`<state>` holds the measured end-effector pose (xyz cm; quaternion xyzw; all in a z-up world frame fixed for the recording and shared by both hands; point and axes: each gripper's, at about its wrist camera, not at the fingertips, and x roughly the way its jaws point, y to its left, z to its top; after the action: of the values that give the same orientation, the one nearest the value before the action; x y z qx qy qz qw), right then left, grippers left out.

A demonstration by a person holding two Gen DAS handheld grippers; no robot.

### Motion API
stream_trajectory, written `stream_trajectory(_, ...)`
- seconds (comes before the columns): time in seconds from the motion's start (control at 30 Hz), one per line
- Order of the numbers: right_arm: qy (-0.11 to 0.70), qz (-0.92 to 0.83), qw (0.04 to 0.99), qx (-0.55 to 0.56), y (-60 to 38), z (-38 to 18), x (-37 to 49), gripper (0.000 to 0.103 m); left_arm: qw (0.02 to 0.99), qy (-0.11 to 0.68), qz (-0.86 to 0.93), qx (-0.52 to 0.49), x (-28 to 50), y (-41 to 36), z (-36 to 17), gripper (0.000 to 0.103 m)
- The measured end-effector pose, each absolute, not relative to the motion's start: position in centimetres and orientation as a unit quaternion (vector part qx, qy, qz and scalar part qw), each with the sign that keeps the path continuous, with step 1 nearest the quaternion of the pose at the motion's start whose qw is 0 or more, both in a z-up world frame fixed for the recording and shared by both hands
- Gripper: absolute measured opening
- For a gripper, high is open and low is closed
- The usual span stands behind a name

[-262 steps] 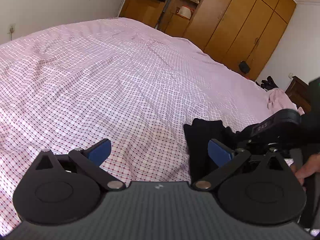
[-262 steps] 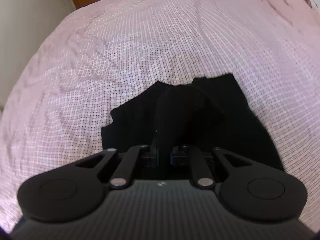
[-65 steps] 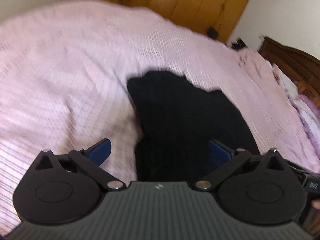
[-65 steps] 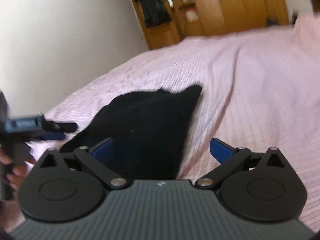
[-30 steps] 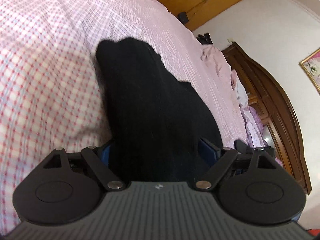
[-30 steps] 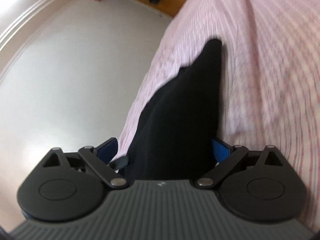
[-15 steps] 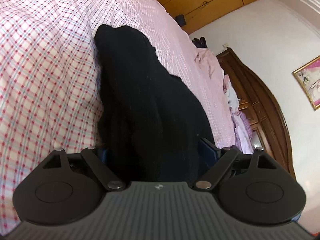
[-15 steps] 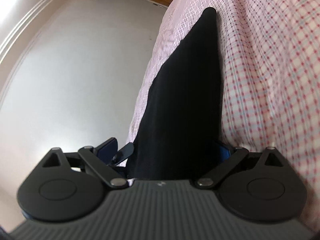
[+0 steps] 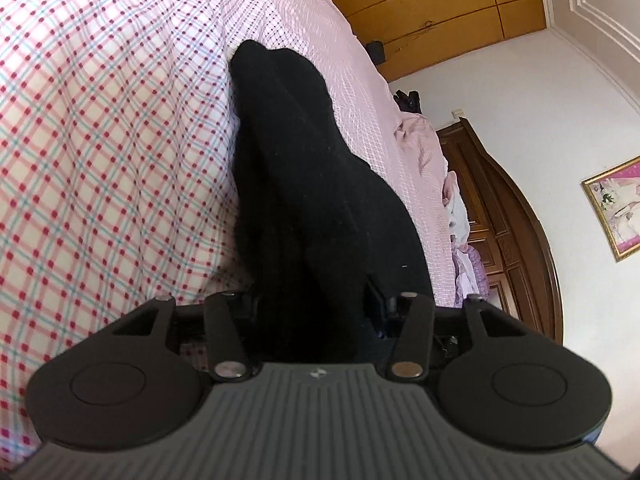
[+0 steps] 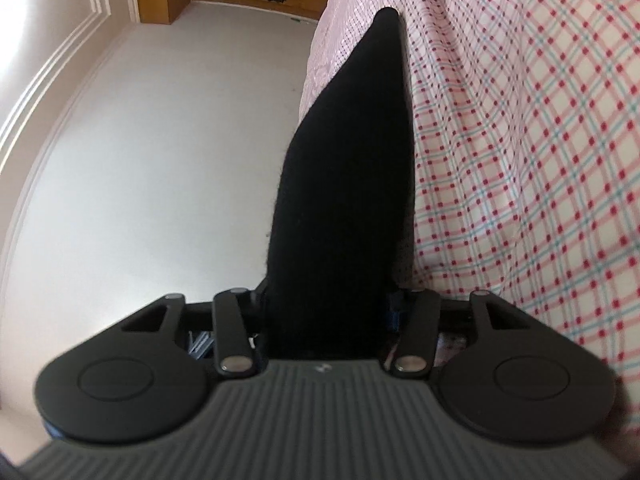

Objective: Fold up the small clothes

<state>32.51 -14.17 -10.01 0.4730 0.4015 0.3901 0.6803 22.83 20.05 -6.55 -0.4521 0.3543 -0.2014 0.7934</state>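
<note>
My left tool (image 9: 312, 304) just narrowed onto the black garment (image 9: 304, 168), my right tool (image 10: 328, 308) likewise clamping its other edge (both mid-width), garment lying on the checked bedsheet (image 9: 100, 128), wooden wardrobe (image 9: 432, 4) beyond.

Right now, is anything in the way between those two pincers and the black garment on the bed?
Nothing visible. The black garment already runs between the fingers of the left gripper and the right gripper, whose jaws have just been closing on it, over the checked bedsheet.

My black garment (image 9: 312, 184); my bedsheet (image 9: 100, 128), white with pink-and-blue check and red dots; far wardrobe (image 9: 432, 4), honey-brown wood.
</note>
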Motion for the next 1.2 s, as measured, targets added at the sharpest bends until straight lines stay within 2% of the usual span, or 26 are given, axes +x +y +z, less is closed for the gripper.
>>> stream_trajectory(0.1,0.398,0.390,0.695,0.454,-12.0,-9.9,32.1,0.054,0.798,0.352,-0.196,-0.447,22.7,19.8,-6.3,0.039)
stream_trajectory(0.13,0.403,0.388,0.695,0.451,-11.8,-9.8,32.1,0.050,0.797,0.350,-0.194,-0.451,22.4,20.0,-6.6,0.036)
stream_trajectory(0.17,0.406,0.381,0.696,0.453,-12.0,-9.3,31.7,0.040,0.795,0.347,-0.194,-0.457,22.1,20.0,-6.8,0.035)
stream_trajectory(0.23,0.402,0.370,0.707,0.449,-11.8,-8.7,31.2,0.037,0.792,0.343,-0.195,-0.466,21.5,19.9,-6.6,0.032)
stream_trajectory(0.4,0.395,0.368,0.710,0.453,-11.1,-6.3,30.1,0.035,0.794,0.330,-0.207,-0.466,19.5,19.0,-4.3,0.031)
stream_trajectory(0.8,0.390,0.355,0.719,0.453,-14.4,4.1,25.2,0.035,0.787,0.288,-0.243,-0.489,15.6,15.1,4.7,0.031)
stream_trajectory(1.03,0.363,0.352,0.725,0.467,-18.2,5.0,27.4,0.034,0.800,0.286,-0.247,-0.466,20.3,11.9,10.4,0.031)
stream_trajectory(1.2,0.325,0.340,0.743,0.476,-21.2,7.2,31.4,0.032,0.807,0.278,-0.261,-0.451,27.4,8.8,13.5,0.031)
